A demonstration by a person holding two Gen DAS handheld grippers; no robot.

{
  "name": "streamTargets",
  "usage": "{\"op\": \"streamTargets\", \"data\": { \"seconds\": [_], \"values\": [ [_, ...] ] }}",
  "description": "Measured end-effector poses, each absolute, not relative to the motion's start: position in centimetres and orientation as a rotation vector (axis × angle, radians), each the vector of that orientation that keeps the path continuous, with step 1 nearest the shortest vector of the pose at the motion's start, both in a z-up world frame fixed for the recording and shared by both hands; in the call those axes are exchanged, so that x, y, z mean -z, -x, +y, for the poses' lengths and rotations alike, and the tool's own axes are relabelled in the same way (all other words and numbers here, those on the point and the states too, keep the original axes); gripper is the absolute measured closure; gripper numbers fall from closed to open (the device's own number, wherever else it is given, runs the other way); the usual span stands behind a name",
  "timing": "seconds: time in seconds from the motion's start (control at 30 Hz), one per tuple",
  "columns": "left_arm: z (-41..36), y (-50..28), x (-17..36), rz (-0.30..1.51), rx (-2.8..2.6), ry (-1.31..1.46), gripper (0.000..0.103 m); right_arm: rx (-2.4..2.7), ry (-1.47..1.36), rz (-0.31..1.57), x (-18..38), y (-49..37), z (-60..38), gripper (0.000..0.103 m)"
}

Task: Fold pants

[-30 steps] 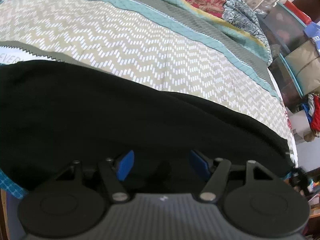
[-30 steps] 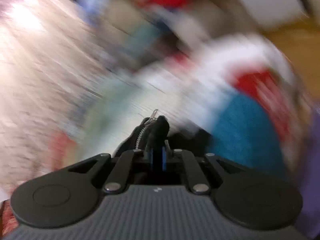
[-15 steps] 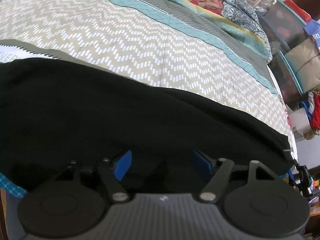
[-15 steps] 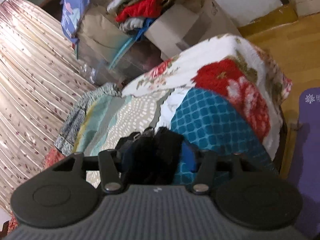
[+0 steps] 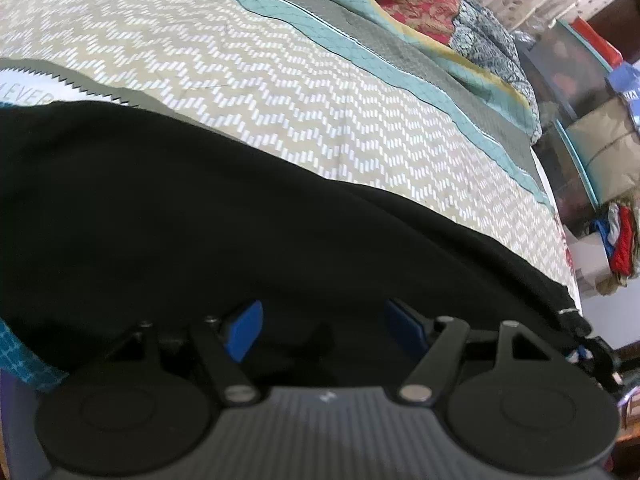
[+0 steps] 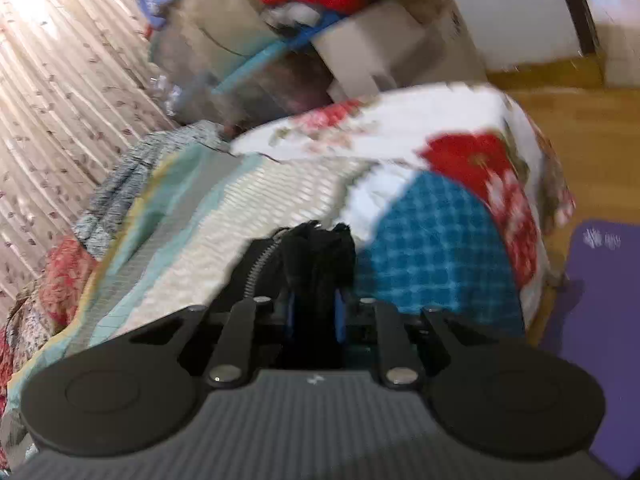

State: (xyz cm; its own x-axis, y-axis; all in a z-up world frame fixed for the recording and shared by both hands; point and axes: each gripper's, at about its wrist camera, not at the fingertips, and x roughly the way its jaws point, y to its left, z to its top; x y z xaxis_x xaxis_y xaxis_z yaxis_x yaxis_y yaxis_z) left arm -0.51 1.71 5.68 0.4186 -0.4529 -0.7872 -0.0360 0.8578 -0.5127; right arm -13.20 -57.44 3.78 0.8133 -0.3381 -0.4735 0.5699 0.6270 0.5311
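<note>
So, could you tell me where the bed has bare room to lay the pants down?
The zigzag quilt lies bare between the black pants and the teal border. Beyond that, the rumpled blanket crowds the far edge. The near strip is covered by the pants.

Your left wrist view was evenly lit and mostly sharp: the zigzag bedspread (image 5: 280, 92) ahead of the fingers read crisp, with a soft sheen and no hard shadows. The black pants (image 5: 200, 232) just beyond your fingertips swallowed the light, so almost no fold detail showed. Fisheye bending curved the bed's far edge and smeared the corners. Your right wrist view was motion-blurred throughout. The curtain (image 6: 60, 80) to the upper left of the fingers glowed brightest, nearly washed out, suggesting light from behind it.
</note>
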Motion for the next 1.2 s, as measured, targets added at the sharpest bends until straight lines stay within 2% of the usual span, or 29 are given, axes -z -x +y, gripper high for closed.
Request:
{"op": "streamTargets", "data": {
  "seconds": [0.13,0.3,0.4,0.5,0.57,0.6,0.63,0.67,0.8,0.83,0.87,0.93,1.03,1.07,1.13,1.2],
  "values": [
    [2.3,0.6,-5.6,1.115,0.274,0.519,0.033,0.377,-0.607,0.284,-8.0,12.3,-53.0,0.083],
    [3.1,0.9,-5.3,1.102,0.284,0.549,0.033,0.082,-0.267,0.326,-11.3,9.7,-41.4,0.083],
    [4.1,1.3,-4.9,1.097,0.281,0.572,0.033,-0.108,-0.178,0.445,-9.3,8.7,-34.9,0.083],
    [5.3,1.6,-4.7,1.092,0.271,0.594,0.033,-0.233,-0.072,0.633,-4.3,7.2,-29.2,0.081],
    [6.4,1.8,-4.9,1.077,0.265,0.609,0.033,-0.233,0.024,0.742,-0.6,6.5,-26.9,0.077],
    [7.0,2.0,-5.2,1.06,0.266,0.614,0.033,-0.225,0.058,0.701,-0.5,7.1,-26.4,0.072],
    [7.6,2.2,-5.4,1.044,0.268,0.616,0.033,-0.251,0.064,0.703,-0.9,7.2,-26.2,0.059],
    [8.3,2.4,-5.5,1.029,0.266,0.619,0.032,-0.28,0.038,0.709,-1.5,7.2,-26.5,0.053],
    [10.8,3.0,-5.8,0.986,0.252,0.653,0.032,-0.336,-0.045,0.65,-4.6,8.2,-27.6,0.053],
    [11.4,3.1,-5.9,0.974,0.246,0.662,0.032,-0.34,-0.056,0.624,-5.3,8.3,-27.6,0.057],
    [12.0,3.3,-6.0,0.959,0.237,0.672,0.032,-0.34,-0.08,0.601,-5.9,8.3,-27.9,0.066],
    [13.5,3.6,-6.5,0.918,0.208,0.692,0.03,-0.333,-0.15,0.576,-6.4,8.0,-28.4,0.074],
    [16.0,4.1,-6.8,0.867,0.125,0.734,0.028,-0.282,-0.185,0.596,-4.8,7.2,-28.1,0.074],
    [17.0,4.3,-6.7,0.858,0.1,0.756,0.028,-0.255,-0.163,0.641,-3.5,6.6,-27.6,0.071],
    [18.2,4.6,-6.3,0.854,0.066,0.787,0.026,-0.257,-0.147,0.814,0.1,4.6,-26.9,0.058],
    [19.3,5.1,-6.0,0.85,0.021,0.79,0.025,-0.236,-0.093,0.781,-0.4,5.0,-25.9,0.057]
  ]
}}
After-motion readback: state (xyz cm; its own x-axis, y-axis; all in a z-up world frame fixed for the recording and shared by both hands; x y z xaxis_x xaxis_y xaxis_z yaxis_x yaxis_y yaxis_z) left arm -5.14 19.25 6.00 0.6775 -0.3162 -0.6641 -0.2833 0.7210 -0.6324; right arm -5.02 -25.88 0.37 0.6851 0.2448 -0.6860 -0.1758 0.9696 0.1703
